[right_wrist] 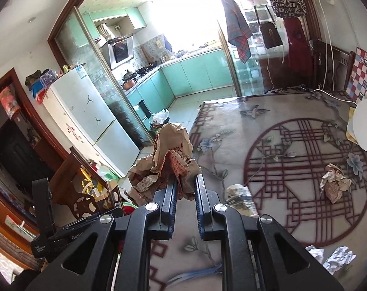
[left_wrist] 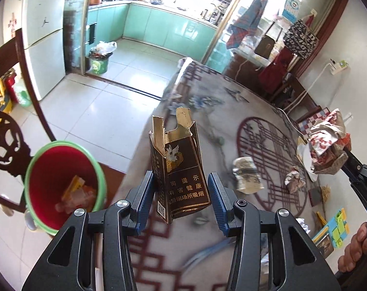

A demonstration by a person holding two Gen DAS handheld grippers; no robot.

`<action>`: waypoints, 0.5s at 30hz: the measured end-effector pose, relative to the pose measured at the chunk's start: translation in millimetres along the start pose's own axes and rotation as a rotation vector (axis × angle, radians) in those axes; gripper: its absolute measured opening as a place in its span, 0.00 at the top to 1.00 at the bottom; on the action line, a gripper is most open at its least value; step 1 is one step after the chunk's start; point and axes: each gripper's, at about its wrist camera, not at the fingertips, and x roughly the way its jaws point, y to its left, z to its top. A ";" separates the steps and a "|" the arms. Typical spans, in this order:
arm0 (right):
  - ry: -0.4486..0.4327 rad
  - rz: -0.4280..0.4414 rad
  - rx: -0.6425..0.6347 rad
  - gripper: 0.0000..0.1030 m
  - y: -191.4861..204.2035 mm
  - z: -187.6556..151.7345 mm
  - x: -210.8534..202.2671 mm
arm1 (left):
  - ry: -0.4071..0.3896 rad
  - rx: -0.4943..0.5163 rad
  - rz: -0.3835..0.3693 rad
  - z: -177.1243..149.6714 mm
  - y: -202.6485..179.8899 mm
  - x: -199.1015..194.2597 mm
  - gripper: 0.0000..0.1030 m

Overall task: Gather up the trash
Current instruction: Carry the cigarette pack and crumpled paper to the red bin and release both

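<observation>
In the left wrist view, a dark brown cigarette pack with a torn-open top stands between my left gripper's blue pads; the left pad touches it and a gap shows at the right pad. A red bin with a green rim sits on the floor at left, holding some trash. In the right wrist view, my right gripper is shut on a crumpled brown paper bag, held above the table's left edge. A crumpled paper ball and a flattened wrapper lie on the patterned tablecloth.
White crumpled tissues lie at the table's near right. A white plate sits at the far right. A carved wooden chair stands next to the bin. A fridge and a kitchen doorway lie beyond. Colourful cards lie at the table's right.
</observation>
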 end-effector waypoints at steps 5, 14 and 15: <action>0.042 0.009 -0.031 0.89 38.3 -12.6 26.8 | -0.006 -0.036 0.054 1.4 49.5 -6.9 0.58; 0.205 0.071 -0.101 0.89 110.5 -54.8 112.8 | 0.003 -0.130 0.145 -3.6 136.2 -13.8 0.58; 0.229 0.081 -0.110 0.89 118.5 -60.8 123.9 | 0.006 -0.141 0.153 -4.3 143.8 -13.0 0.58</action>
